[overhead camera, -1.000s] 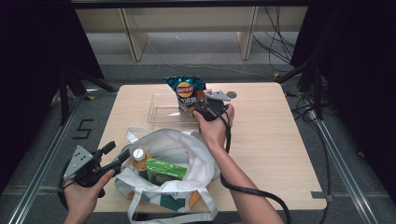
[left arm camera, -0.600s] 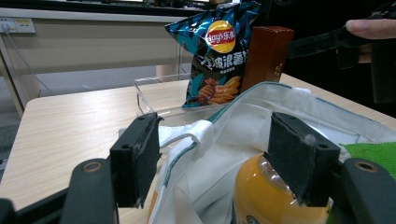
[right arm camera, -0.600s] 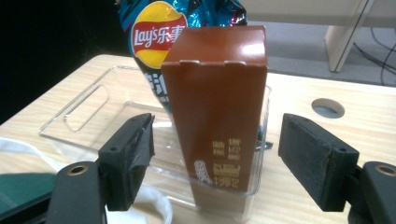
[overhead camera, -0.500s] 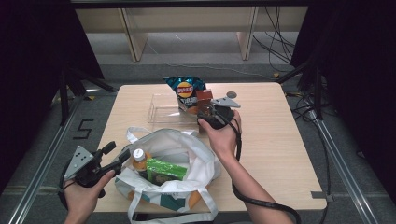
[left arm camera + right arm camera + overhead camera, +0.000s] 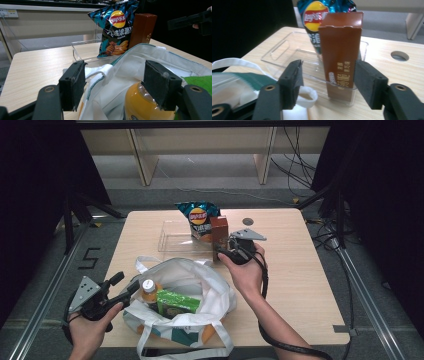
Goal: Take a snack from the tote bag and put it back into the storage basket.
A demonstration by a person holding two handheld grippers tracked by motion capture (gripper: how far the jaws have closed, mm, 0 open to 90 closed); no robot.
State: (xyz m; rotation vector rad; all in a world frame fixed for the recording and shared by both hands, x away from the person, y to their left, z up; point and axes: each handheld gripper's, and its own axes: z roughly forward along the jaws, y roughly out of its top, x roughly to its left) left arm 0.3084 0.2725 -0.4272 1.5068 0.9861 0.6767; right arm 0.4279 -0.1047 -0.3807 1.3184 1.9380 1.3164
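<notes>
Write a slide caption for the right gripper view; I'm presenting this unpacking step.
Right gripper, jaws apart, faces the brown carton standing upright in the clear tray beside the chip bag.

brown carton (image 5: 342,52) upright in clear tray (image 5: 287,53)

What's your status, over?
Right gripper open, jaws just been closing, nothing gripped. Brown box upright in clear tray, beside chip bag. Left gripper open at tote bag rim.

The bag (image 5: 200,275) hides the bottle (image 5: 148,292) below its shoulder and part of the green packet (image 5: 177,302). The brown box (image 5: 219,232) covers one edge of the crisp packet (image 5: 199,217).
</notes>
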